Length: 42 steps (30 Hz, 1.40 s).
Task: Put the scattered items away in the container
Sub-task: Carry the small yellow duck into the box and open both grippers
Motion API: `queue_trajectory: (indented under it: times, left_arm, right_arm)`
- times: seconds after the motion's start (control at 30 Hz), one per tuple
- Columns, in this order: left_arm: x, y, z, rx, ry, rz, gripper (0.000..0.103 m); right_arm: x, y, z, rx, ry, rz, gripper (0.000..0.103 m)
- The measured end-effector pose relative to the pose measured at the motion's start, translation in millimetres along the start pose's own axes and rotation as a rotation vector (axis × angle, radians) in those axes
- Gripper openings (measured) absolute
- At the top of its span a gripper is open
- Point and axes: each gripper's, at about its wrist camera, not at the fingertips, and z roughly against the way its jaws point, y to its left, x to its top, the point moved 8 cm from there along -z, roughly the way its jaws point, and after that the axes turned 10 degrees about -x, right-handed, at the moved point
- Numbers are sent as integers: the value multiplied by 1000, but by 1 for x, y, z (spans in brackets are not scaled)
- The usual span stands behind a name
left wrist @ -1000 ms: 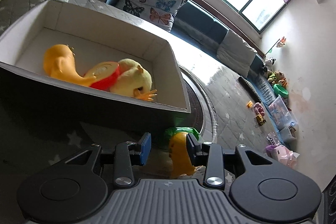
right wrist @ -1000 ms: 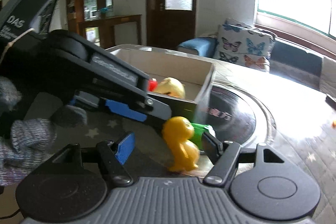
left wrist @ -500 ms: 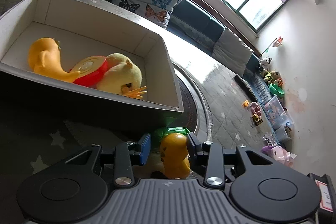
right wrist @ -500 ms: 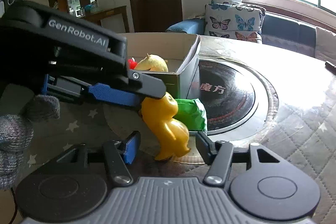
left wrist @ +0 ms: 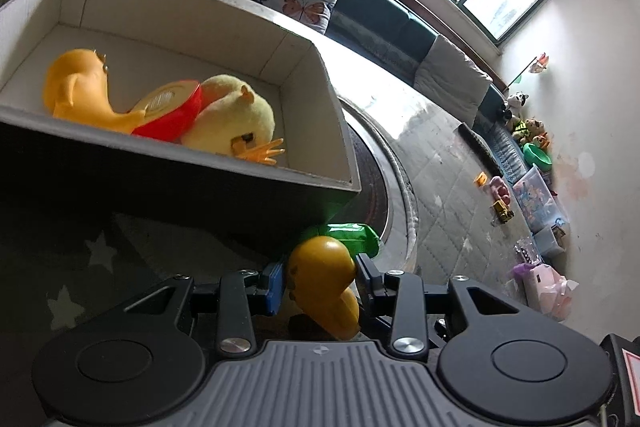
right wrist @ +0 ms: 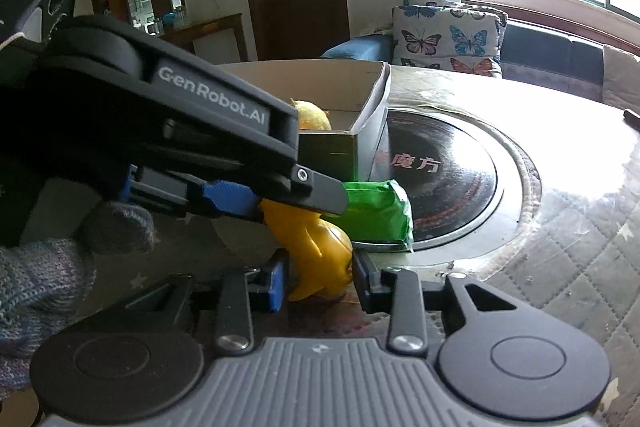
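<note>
A yellow rubber duck (left wrist: 322, 283) stands on the table in front of the grey open box (left wrist: 200, 187). My left gripper (left wrist: 318, 277) is closed on its head. My right gripper (right wrist: 318, 277) is closed on its lower body (right wrist: 316, 259); the left gripper (right wrist: 280, 199) crosses over it in the right wrist view. A green packet (right wrist: 376, 211) lies just behind the duck, against the box corner. The box (right wrist: 368, 123) holds another yellow duck (left wrist: 80, 91), a red-rimmed round item (left wrist: 168, 111) and a yellow plush chick (left wrist: 232, 123).
The box sits beside a round black glass inset (right wrist: 440, 179) in the quilted table (right wrist: 560, 219). A sofa with butterfly cushions (right wrist: 448, 39) stands behind. Toys and bins (left wrist: 536, 195) line the far wall on the floor.
Both grippers have moved in and narrowed onto the yellow duck. The left gripper's fingers went from wide beside the duck to pressing its head; the right closed on its body.
</note>
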Motion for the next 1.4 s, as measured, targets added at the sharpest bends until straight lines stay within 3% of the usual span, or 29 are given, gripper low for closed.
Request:
queue_trajectory:
  times: [0.3,0.57,0.9,1.13,1.4]
  left_arm:
    - [8,-14,27,-15,-48,-44,39]
    - [53,-23,55,-29,-131,-73,39]
    - [99,22,58,18,-175,-10,39]
    - [103,55,48,58,-153,33,39]
    - [98,73,49,67,-151,66,38]
  right_arm:
    - [12,11,22,2,-52,30,33]
    - [60,25,32,7,-136,95,33]
    - [106,58,-15,66,-112,143,33]
    - [108,70,-43,78,-68,177,33]
    - [106,76,-46,82,-65,188,33]
